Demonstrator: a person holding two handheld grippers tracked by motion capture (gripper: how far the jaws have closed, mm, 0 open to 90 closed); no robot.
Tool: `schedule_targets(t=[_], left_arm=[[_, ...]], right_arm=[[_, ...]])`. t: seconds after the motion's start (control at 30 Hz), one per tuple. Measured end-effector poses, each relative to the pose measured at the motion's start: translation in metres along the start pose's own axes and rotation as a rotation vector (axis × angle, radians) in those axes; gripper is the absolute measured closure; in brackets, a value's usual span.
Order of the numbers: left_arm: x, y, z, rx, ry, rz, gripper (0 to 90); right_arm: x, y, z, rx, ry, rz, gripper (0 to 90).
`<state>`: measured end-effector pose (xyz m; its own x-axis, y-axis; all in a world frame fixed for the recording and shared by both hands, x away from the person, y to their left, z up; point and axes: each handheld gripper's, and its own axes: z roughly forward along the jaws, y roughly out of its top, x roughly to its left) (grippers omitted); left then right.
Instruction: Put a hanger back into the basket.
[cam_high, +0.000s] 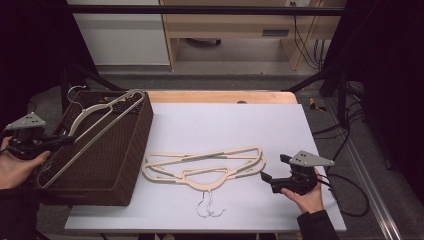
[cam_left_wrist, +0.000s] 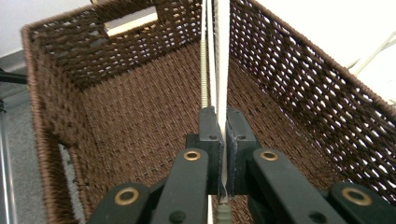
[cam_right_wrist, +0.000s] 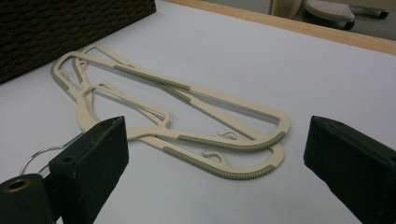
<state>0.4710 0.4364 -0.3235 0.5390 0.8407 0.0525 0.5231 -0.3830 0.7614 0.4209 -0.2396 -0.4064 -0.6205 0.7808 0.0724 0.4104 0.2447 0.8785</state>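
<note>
No readable writing, 1 hanger (cam_high: 95, 127) clamped by left gripper (cam_high: 60, 141) over basket (cam_high: 131, 150), 2 hangers (cam_high: 205, 167) mid-bench, right gripper (cam_high: 272, 172) released.

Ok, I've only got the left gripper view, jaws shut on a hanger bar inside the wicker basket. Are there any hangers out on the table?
Observer: Yes, two cream hangers lie stacked on the white tabletop, just right of the wicker basket.
Operator: Where's the right gripper?
Observer: The right gripper hangs open by the stack's right end, touching neither hanger.
Operator: And how does my hanger sit?
Observer: The held hanger slants across the basket. Its metal hook pokes above the far left corner, and the left gripper grips its near end.
</note>
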Motion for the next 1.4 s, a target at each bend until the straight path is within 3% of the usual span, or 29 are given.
schedule_targets(t=[0.2, 0.33, 0.47, 0.63, 0.7, 0.8, 0.9, 1.1, 1.23, 1.4], left_arm=[[-0.008, -0.002, 0.027, 0.094, 0.024, -0.006, 86.3], [-0.007, -0.013, 0.044, 0.128, 0.017, -0.044, 86.1], [-0.003, -0.021, 0.048, 0.171, 0.046, -0.079, 80.7], [-0.003, -0.023, 0.045, 0.165, 0.094, -0.128, 68.5], [-0.006, -0.02, 0.04, 0.123, 0.118, -0.127, 62.1], [-0.014, -0.014, 0.031, 0.032, 0.128, -0.137, 44.8], [-0.028, -0.007, 0.022, -0.058, 0.104, -0.139, 29.8], [-0.07, 0.007, 0.012, -0.215, 0.031, -0.081, 16.8], [-0.099, 0.014, 0.018, -0.267, -0.039, -0.045, 9.9], [-0.131, 0.018, 0.033, -0.271, -0.112, 0.0, 7.4]], right_arm=[[0.001, 0.0, 0.001, 0.002, -0.002, 0.001, 6.8], [0.001, 0.0, 0.002, 0.001, 0.002, 0.002, 6.6], [0.001, 0.0, 0.002, -0.005, 0.007, 0.003, 6.7], [0.002, 0.0, 0.003, -0.005, 0.01, 0.007, 6.6], [0.002, 0.001, 0.004, -0.008, 0.015, 0.008, 6.6], [0.002, 0.003, 0.005, -0.019, 0.018, 0.004, 6.7], [0.003, 0.005, 0.004, -0.035, 0.021, 0.004, 6.5], [0.004, 0.008, 0.004, -0.05, 0.031, -0.001, 6.3], [0.005, 0.01, 0.005, -0.05, 0.036, -0.008, 6.0], [0.006, 0.012, 0.007, -0.052, 0.043, -0.016, 5.7]])
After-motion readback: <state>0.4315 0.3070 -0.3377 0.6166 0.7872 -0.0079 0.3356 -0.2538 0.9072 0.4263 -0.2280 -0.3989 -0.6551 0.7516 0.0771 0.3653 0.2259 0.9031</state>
